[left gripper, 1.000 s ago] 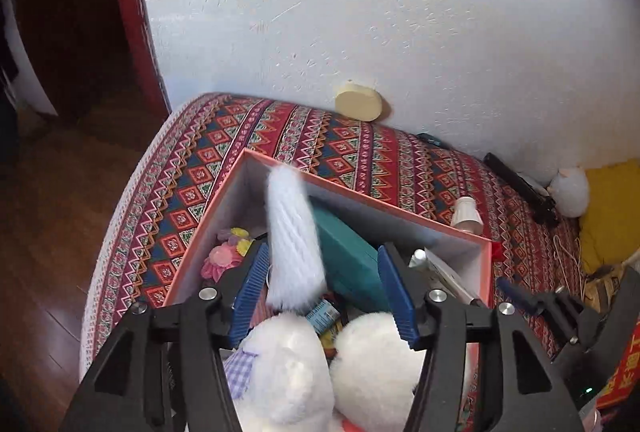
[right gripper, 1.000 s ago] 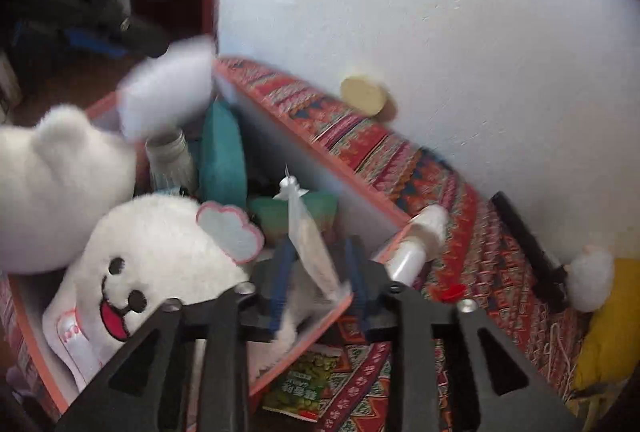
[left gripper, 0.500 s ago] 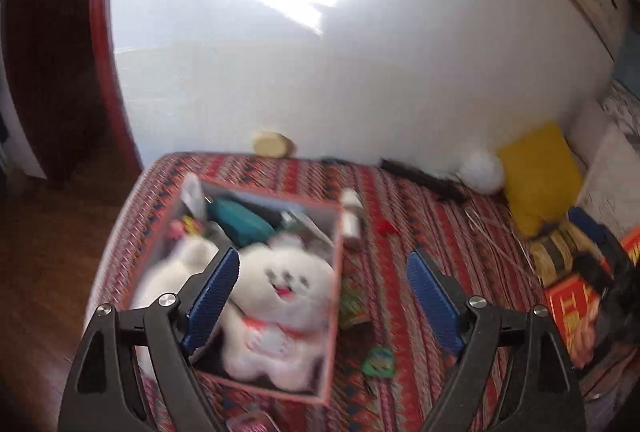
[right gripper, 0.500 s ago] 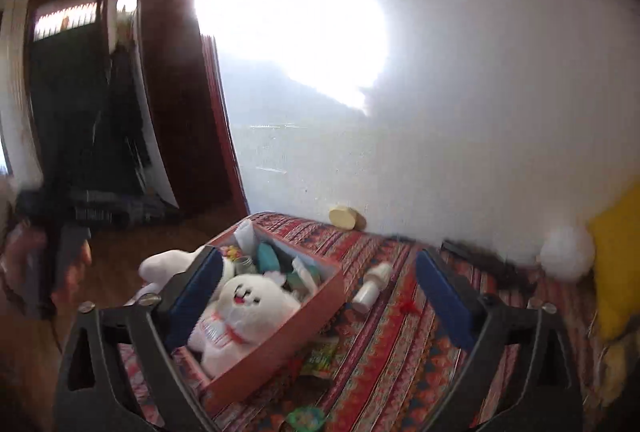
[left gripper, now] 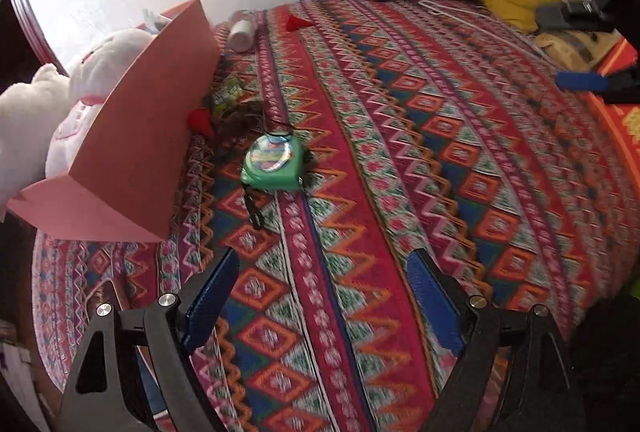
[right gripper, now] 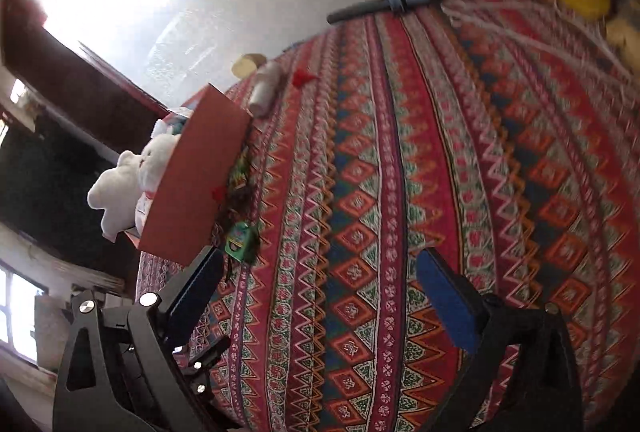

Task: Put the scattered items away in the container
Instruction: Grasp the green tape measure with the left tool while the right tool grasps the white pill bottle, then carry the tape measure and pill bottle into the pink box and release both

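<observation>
Left wrist view shows the green tape measure (left gripper: 275, 162) lying flat on the patterned bedspread (left gripper: 440, 172), just beside the outer wall of the red container (left gripper: 136, 136). It sits ahead of the left gripper (left gripper: 324, 296) and slightly toward its left finger, with bare cloth between. That gripper's 2 jaws stand wide apart with nothing between them.

In the right wrist view the tape measure (right gripper: 240, 238) appears far off to the left, just beyond the left finger of the right gripper (right gripper: 320, 284), which is likewise spread wide and empty. The left hand looks better lined up for it. A white bottle (left gripper: 242, 32) lies farther off, near the container's far corner.
</observation>
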The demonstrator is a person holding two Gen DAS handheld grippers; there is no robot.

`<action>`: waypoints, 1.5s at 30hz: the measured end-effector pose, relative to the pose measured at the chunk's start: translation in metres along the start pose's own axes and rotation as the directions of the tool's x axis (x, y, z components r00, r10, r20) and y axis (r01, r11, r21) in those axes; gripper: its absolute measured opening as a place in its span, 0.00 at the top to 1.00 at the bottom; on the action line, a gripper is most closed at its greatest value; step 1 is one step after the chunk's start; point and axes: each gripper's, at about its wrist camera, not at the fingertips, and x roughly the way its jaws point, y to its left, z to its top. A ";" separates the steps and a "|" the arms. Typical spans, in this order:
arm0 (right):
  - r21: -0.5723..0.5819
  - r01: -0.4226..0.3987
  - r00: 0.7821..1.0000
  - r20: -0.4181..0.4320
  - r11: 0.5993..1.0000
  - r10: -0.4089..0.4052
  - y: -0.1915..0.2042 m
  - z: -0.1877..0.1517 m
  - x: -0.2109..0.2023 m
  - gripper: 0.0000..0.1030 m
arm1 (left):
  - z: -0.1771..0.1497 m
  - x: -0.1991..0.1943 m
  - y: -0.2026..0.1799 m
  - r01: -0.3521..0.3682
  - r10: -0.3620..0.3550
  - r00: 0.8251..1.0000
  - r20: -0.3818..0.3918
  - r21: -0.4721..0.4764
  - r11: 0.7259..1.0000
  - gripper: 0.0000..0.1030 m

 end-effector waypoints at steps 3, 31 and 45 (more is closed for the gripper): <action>0.013 -0.010 0.999 -0.033 1.000 0.010 -0.006 -0.005 0.019 0.05 | 0.006 0.014 0.002 -0.049 0.050 0.998 0.039 -0.027 0.998 0.16; -0.084 -0.050 0.993 -0.109 0.995 0.041 0.111 0.191 0.272 0.05 | 0.029 0.090 0.026 0.055 -0.051 0.998 0.046 -0.087 0.995 0.47; 0.051 -0.116 0.964 -0.236 0.992 0.125 0.051 0.107 0.222 0.60 | 0.007 -0.016 0.051 0.223 -0.200 0.969 0.145 -0.159 0.962 0.47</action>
